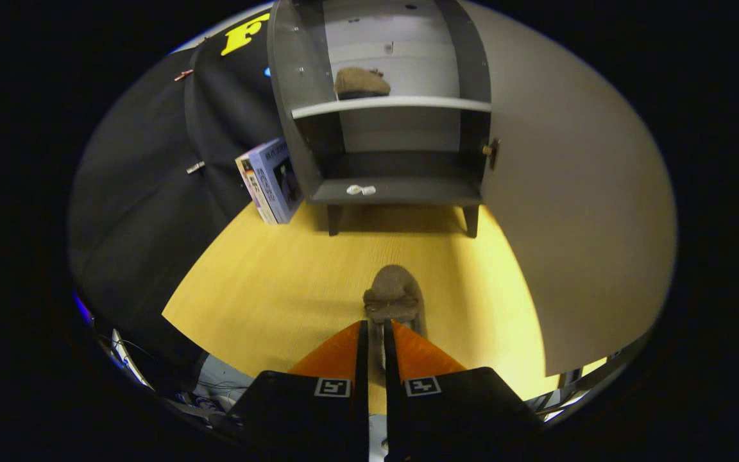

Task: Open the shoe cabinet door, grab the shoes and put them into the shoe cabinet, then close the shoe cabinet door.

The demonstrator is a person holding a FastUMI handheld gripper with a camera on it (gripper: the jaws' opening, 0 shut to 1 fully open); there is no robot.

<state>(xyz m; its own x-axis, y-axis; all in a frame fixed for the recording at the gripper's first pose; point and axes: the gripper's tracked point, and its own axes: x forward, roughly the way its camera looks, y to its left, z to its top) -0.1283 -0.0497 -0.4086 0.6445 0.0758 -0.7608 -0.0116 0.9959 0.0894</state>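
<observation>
Pinched at its near end between nearly closed jaws, brown shoe (394, 294) over yellow tabletop (267, 282), short of open shoe cabinet (472, 77). On cabinet's shelf (408, 103), second brown shoe (360, 83); on bottom board, small white scrap (361, 190). Door (575, 192) swung wide rightward. Book (273, 181) leaning beside cabinet's left wall.
</observation>
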